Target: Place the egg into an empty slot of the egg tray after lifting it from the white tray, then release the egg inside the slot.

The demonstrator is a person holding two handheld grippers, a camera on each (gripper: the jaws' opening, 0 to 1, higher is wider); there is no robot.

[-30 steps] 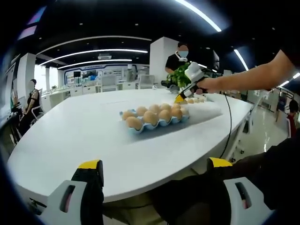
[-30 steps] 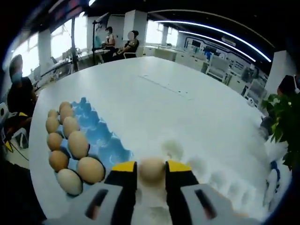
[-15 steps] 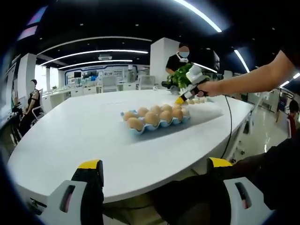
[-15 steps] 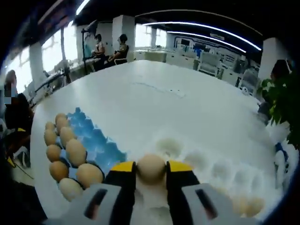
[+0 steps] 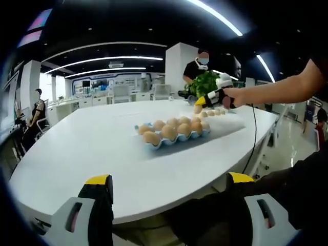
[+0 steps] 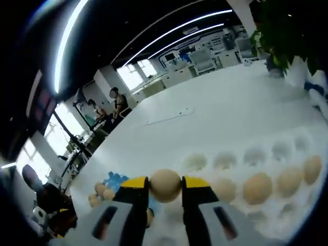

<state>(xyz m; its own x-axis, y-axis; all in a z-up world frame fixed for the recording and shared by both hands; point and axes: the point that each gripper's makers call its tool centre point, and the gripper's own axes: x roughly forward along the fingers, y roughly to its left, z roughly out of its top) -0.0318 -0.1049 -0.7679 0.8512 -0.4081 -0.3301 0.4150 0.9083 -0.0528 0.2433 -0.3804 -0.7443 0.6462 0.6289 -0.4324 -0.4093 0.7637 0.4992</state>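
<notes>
Egg [image 6: 165, 185] sits clamped between our right gripper [image 6: 165, 188]'s yellow-tipped jaws, now raised clear above the white tray [image 6: 287, 218], which lay just beneath it a second ago. We judge the lift done; carrying to the blue egg tray [image 5: 177, 136] comes next. Our left gripper [image 5: 169, 185] waits with jaws apart at the table [image 5: 87, 148]'s edge.

Yellow-tipped black fingers [image 6: 136, 190]; white housings
</notes>
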